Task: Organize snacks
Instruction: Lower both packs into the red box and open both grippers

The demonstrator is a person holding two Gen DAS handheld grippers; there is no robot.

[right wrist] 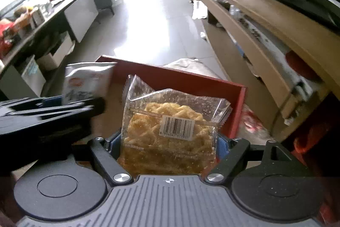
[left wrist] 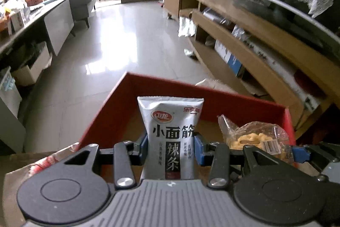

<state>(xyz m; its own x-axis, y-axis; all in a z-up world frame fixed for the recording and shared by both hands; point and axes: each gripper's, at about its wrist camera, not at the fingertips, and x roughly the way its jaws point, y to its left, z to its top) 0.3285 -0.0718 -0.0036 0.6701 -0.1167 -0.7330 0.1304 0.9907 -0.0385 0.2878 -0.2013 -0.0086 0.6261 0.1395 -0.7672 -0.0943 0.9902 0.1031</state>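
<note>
With the left tool (left wrist: 171,147) clamped on the grey pouch (left wrist: 170,133) and the right tool (right wrist: 167,145) gripping the clear cracker bag (right wrist: 170,120), both over the red box (left wrist: 212,97), crowded tools may collide, and an early drop could land outside.

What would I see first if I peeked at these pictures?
Two snacks held up side by side over a red box. The left gripper pinches a silver packet with big black writing, and the right gripper holds a clear bag of golden crunchy noodles with a barcode sticker. Behind them a shiny tiled floor glares with window light.
</note>
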